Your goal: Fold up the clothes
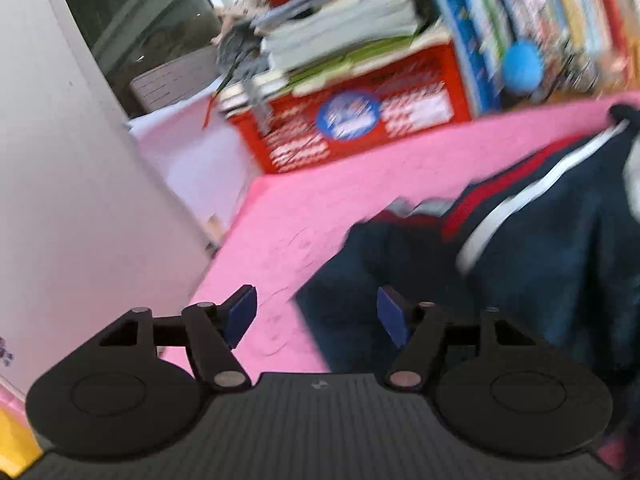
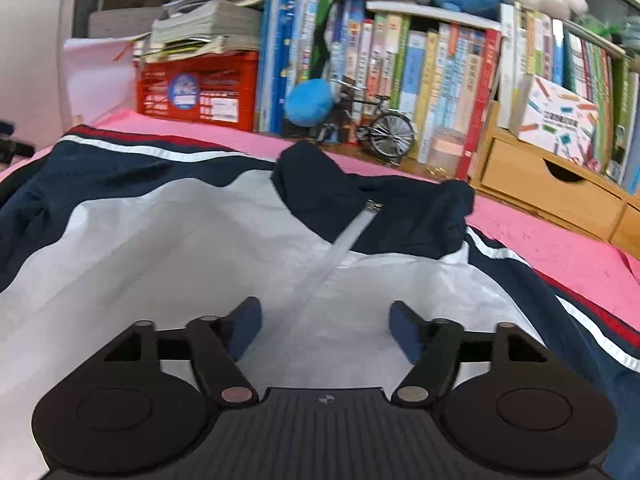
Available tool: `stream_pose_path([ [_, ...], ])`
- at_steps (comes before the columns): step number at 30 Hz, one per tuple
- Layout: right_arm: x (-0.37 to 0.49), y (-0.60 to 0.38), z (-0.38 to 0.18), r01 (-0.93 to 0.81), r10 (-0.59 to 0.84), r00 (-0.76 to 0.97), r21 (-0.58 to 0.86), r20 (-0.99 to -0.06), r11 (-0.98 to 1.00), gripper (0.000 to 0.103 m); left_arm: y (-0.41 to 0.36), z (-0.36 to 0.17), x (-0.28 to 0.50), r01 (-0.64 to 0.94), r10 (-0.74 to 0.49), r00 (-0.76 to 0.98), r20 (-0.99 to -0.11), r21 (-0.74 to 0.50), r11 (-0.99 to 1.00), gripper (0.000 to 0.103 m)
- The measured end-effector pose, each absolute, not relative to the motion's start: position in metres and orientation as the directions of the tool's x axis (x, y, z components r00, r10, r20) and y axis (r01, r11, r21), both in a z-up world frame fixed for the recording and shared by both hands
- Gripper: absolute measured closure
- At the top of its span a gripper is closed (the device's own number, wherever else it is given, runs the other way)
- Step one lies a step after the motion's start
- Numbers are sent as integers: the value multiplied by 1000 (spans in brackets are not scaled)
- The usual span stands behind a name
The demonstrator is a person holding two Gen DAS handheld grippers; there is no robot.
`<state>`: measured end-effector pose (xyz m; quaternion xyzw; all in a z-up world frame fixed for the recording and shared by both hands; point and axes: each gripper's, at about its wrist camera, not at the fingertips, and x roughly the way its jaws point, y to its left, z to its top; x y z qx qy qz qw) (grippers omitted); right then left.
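Where legible, no writing: jacket [image 2: 200, 248].

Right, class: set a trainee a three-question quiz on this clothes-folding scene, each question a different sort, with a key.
1. True or false: the right claw is clamped on the jacket.
2. Multiple choice: the jacket's zip is A) done up to the collar, B) fully undone, C) hidden.
3. Fill in: the left claw hovers over the edge of a navy sleeve lying on the ___ cloth.

Key: 1 false, it is open above the white front; 2 A; 3 pink.
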<state>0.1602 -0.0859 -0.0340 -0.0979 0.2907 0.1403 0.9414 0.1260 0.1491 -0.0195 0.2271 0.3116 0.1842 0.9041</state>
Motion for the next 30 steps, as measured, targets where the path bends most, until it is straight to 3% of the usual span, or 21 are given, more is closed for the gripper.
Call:
stream_pose_path([
  [3, 159, -83, -32, -303, 184, 799, -119, -573, 945, 22, 160, -33, 128, -280, 619, 682, -390, 643, 713, 36],
  [5, 159, -82, -35, -296, 173, 802, -129, -571, 946, 20, 171, -27, 123, -300, 613, 674, -411, 606, 736, 38],
  [7, 159, -83, -39, -289, 163, 805, -138, -570, 947, 18, 174, -9, 108, -220, 461, 732, -502, 466, 857, 37],
  [9, 160, -84, -39, -279, 154, 806, -139, -571, 950, 14, 163, 0, 97, -63, 256, 786, -563, 339, 939, 24],
  [11, 161, -84, -40, -270, 146, 806, -137, -573, 953, 12, 142, -7, 98, 48, 191, 798, -571, 376, 926, 21],
  [13, 162, -84, -40, -262, 140, 807, -136, -574, 955, 11, 124, -26, 111, 20, 316, 798, -513, 547, 837, 22],
  [15, 162, -83, -40, -256, 131, 809, -142, -573, 956, 10, 129, -44, 122, -100, 491, 775, -397, 691, 716, 25],
  [17, 161, -82, -41, -251, 122, 813, -153, -570, 956, 10, 153, -38, 118, -221, 596, 722, -353, 698, 681, 27],
  [21, 162, -82, -41, -250, 120, 812, -154, -571, 956, 9, 207, -12, 78, -364, 692, 633, -348, 655, 662, 27],
  [23, 163, -84, -41, -251, 129, 807, -137, -577, 958, 9, 224, -15, 56, -376, 723, 589, -361, 670, 640, 27],
  [30, 165, -86, -42, -245, 128, 803, -126, -582, 961, 6, 246, -47, 27, -346, 654, 512, -557, 564, 750, 26],
])
